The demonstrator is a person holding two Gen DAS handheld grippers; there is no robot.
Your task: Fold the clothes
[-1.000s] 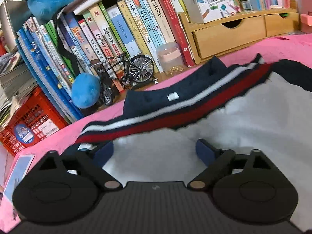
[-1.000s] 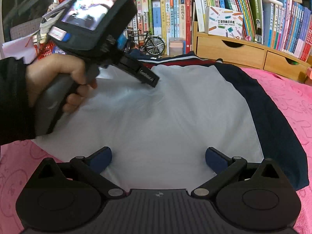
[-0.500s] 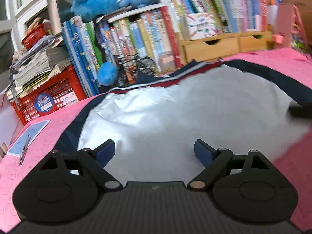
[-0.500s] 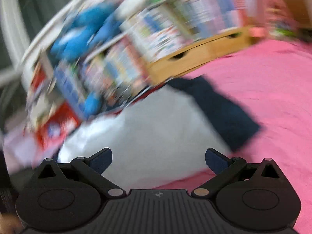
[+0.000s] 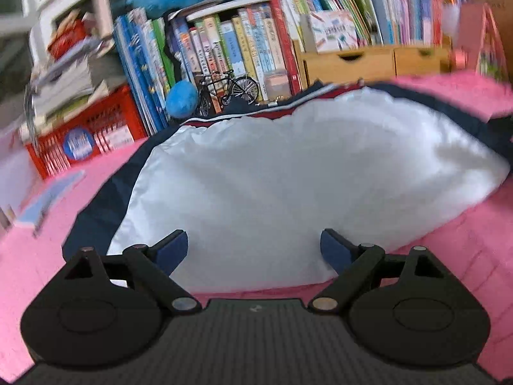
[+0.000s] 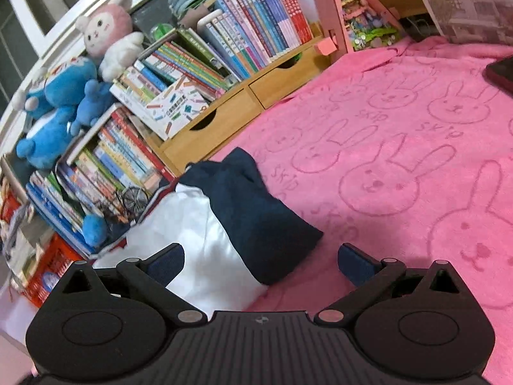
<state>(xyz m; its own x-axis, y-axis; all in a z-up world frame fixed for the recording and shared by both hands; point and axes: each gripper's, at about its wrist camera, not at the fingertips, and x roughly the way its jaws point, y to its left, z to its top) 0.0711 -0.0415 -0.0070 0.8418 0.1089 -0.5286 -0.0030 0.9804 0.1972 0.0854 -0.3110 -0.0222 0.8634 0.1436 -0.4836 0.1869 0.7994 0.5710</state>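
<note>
Jacket fills frame centre on pink blanket, white lining up. Left gripper, right gripper: jaws wide, empty. Fabric looks light, limp, slippery; best pinched at navy hem.

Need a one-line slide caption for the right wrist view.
Open right gripper over the navy sleeve of a white jacket on pink blanket.

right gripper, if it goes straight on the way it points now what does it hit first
Most likely the navy sleeve of the garment, lying just ahead between the open right gripper fingers on the pink blanket; depth is uncertain.
</note>
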